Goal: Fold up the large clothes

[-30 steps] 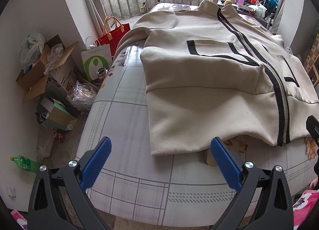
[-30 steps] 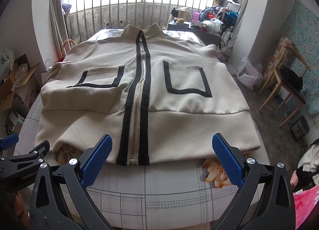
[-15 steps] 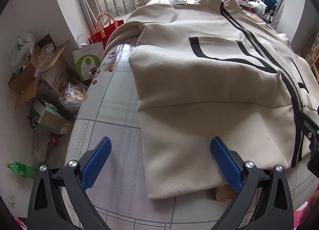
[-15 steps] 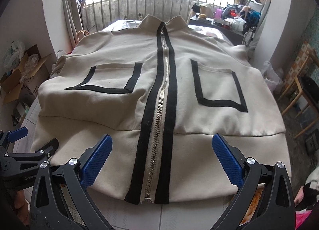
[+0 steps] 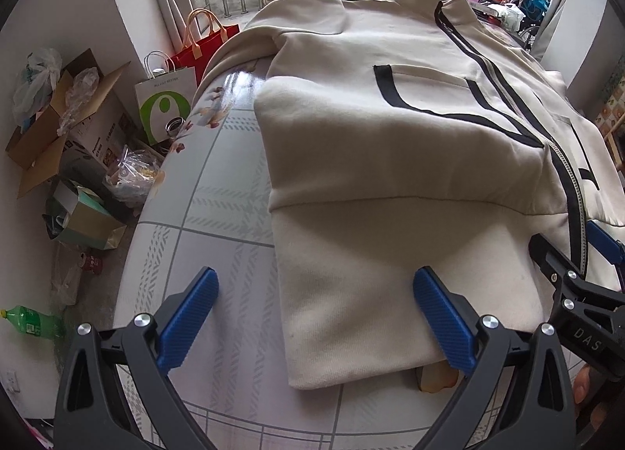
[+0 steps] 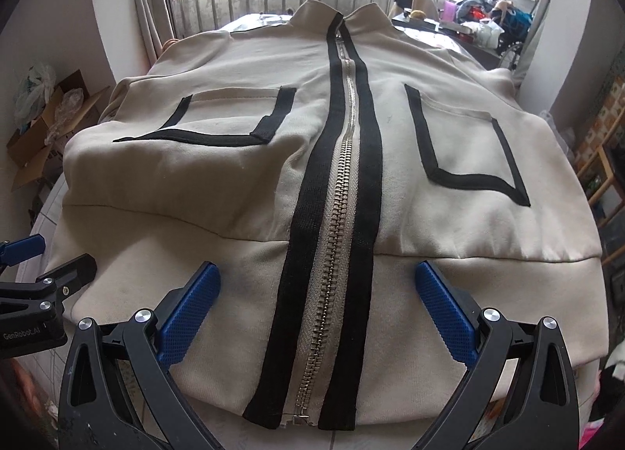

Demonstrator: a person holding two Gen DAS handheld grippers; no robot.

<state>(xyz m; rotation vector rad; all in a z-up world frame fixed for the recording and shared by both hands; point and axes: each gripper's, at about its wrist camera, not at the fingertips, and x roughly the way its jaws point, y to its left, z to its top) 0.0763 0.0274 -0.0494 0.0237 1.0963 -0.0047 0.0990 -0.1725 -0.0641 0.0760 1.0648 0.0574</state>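
On the bed (image 5: 218, 192), along its near edge, a cream zip jacket (image 5: 390, 145) lies face up and flat, collar toward the far railing, hem toward the camera, the sleeves already tucked under so the body forms a rough rectangle. At the jacket's left hem corner the left gripper (image 5: 314, 317) hangs low with its jaws spread wide and nothing between them; its left pad is over bare bed cover, its right pad over the hem cloth, so the side edge of the jacket runs between them. Further right, the right gripper (image 6: 318, 311) is likewise wide open and empty, straddling the zipper (image 6: 336, 215) and its two black bands at the middle of the hem.

The step in hand looks like the approach to the hem, ahead of folding the lower part up toward the collar. The next move likely calls for each gripper to drop to the hem edge, get a pad beneath all layers, and close. The right one seems better placed nearer the right hem corner, so the lift stays even; thick fleece may slip from a shallow bite.
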